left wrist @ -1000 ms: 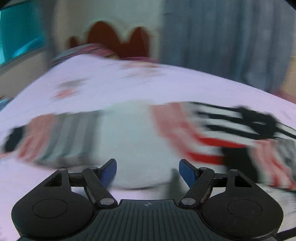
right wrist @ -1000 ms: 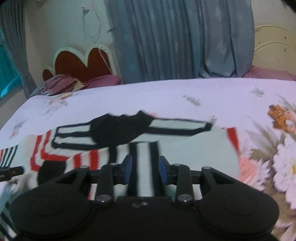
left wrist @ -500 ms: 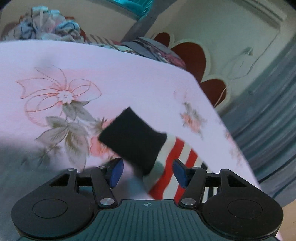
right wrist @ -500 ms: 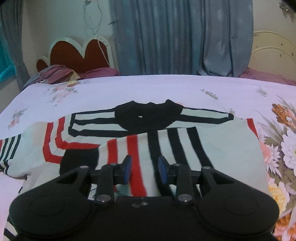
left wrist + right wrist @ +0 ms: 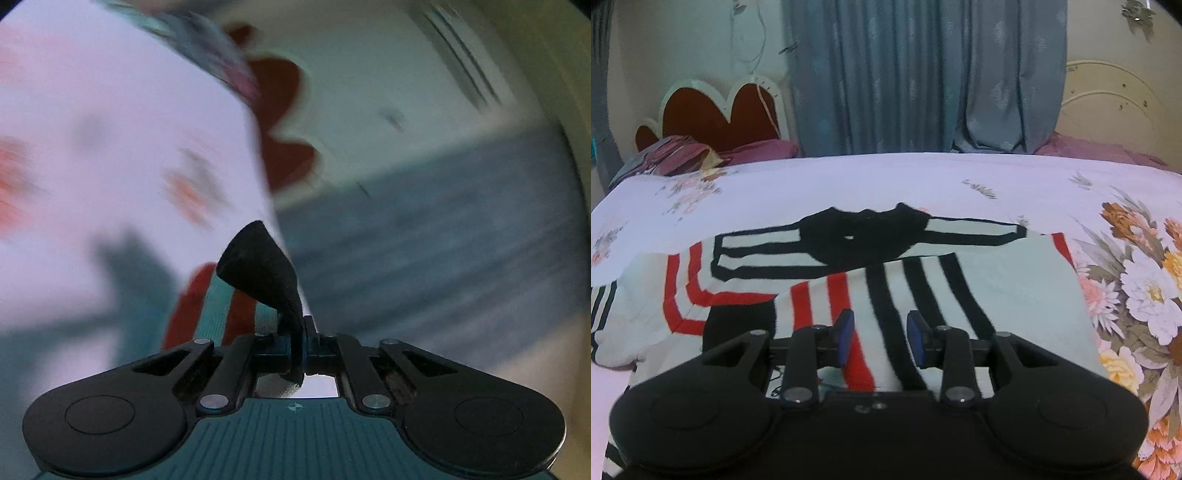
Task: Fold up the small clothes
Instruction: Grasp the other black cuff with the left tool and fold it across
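Note:
A small white sweater (image 5: 1015, 291) with red and black stripes and a black collar (image 5: 864, 236) lies on the floral bed sheet (image 5: 849, 177). Its right sleeve is folded across the body. My left gripper (image 5: 297, 347) is shut on the black cuff (image 5: 262, 269) of the left sleeve, lifted above the sheet; red stripes (image 5: 184, 306) hang below it. My right gripper (image 5: 881, 338) is open, hovering low over the sweater's striped front near the bottom hem, holding nothing.
A heart-shaped red headboard (image 5: 720, 114) and blue-grey curtains (image 5: 923, 74) stand beyond the bed. Crumpled purple cloth (image 5: 676, 155) lies at the far left by the headboard. A second cream headboard (image 5: 1108, 99) is at the far right.
My left gripper closed on the black sleeve cuff and lifted it, swinging fast; its view is blurred. My right gripper opened slightly and stayed over the sweater.

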`<state>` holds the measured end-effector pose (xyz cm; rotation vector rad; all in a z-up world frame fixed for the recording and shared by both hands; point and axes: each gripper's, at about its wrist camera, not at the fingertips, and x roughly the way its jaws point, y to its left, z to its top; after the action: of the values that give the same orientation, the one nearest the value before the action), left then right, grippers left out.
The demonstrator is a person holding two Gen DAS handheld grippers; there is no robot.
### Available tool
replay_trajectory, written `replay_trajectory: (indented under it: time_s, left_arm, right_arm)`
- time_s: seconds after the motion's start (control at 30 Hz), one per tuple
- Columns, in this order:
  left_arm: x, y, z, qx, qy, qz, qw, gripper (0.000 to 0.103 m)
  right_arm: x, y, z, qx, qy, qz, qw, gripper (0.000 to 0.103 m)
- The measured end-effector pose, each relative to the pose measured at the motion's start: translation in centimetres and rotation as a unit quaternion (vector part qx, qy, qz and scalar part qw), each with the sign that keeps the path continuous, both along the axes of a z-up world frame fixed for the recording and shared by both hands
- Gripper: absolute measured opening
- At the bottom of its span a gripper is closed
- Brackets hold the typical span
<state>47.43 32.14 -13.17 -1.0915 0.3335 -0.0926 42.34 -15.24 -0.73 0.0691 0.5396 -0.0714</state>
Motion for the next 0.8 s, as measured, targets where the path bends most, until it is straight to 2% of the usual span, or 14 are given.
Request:
replay_trajectory:
  time_s: [0.07, 0.17, 0.2, 0.27, 0.33, 0.5, 0.6, 0.67, 0.7, 0.73, 0.77, 0.8]
  left_arm:
    - [1.8, -4.8, 1.9, 0.045, -0.009, -0.054, 0.9975, 0.004]
    - [4.5, -12.3, 3.5, 0.104, -0.009, -0.125, 0.9866, 0.004]
    - [5.2, -14.4, 3.7, 0.113, -0.007, -0.142, 0.9833, 0.004]
    - [6.4, -18.6, 3.8, 0.092, -0.011, -0.185, 0.9783, 0.004]
    - [7.4, -22.6, 4.2, 0.122, -0.012, -0.208, 0.9703, 0.004]
    - [9.6, -32.1, 3.4, 0.213, 0.018, -0.268, 0.9396, 0.004]
    - [11.0, -37.3, 1.4, 0.256, 0.055, -0.305, 0.9156, 0.004]
    - [11.3, -40.2, 0.1, 0.275, 0.094, -0.334, 0.8968, 0.004]
    - [10.5, -41.3, -0.7, 0.281, 0.110, -0.341, 0.8905, 0.004]
    - [9.5, -42.2, -1.2, 0.287, 0.116, -0.341, 0.8878, 0.005]
    - [8.9, -42.4, -1.3, 0.285, 0.108, -0.338, 0.8903, 0.012]
    - [7.4, -42.0, -1.2, 0.275, 0.105, -0.342, 0.8924, 0.026]
  right_arm:
    - [-0.4, -0.5, 0.2, 0.007, -0.008, -0.005, 1.000, 0.031]
    - [-1.0, -1.5, 0.5, 0.022, -0.018, -0.011, 1.000, 0.031]
    - [-1.2, -1.9, 0.6, 0.027, -0.021, -0.014, 0.999, 0.031]
    - [-1.7, -3.0, 0.9, 0.038, -0.028, -0.019, 0.999, 0.031]
    - [-2.1, -4.3, 1.1, 0.048, -0.032, -0.024, 0.998, 0.032]
    - [-3.1, -8.2, 0.9, 0.082, -0.036, -0.040, 0.995, 0.032]
    - [-3.4, -10.2, 0.4, 0.103, -0.032, -0.041, 0.993, 0.033]
    - [-3.4, -11.2, 0.0, 0.118, -0.026, -0.038, 0.992, 0.035]
    - [-3.4, -11.7, -0.2, 0.124, -0.022, -0.038, 0.991, 0.041]
    - [-3.4, -12.1, -0.4, 0.134, -0.019, -0.036, 0.990, 0.053]
    - [-3.4, -12.4, -0.6, 0.146, -0.017, -0.031, 0.989, 0.056]
    - [-3.5, -12.6, -0.7, 0.153, -0.017, -0.027, 0.988, 0.057]
